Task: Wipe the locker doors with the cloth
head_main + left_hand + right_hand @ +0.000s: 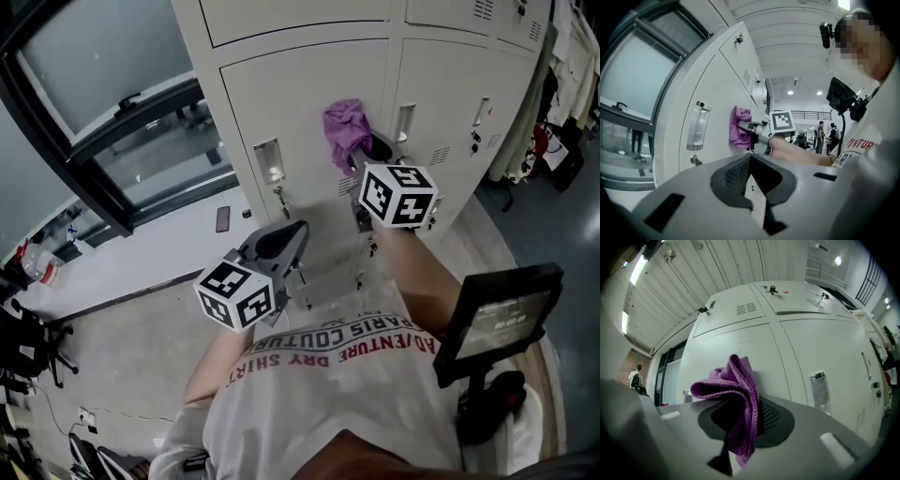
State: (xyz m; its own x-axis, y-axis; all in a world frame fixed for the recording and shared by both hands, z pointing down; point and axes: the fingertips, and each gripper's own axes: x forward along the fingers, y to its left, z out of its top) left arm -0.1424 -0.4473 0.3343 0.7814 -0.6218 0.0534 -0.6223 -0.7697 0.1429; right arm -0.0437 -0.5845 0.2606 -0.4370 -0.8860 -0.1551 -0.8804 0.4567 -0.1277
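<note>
jaws of the right gripper [749,414] clench the cloth [345,129] against the locker door [300,103]; left gripper [749,161] closed, empty. rubbing may tug the cloth free.

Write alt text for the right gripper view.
The right gripper is shut on a bunched purple cloth, held up right in front of a pale grey locker door. A metal handle shows on the neighbouring door to the right.
</note>
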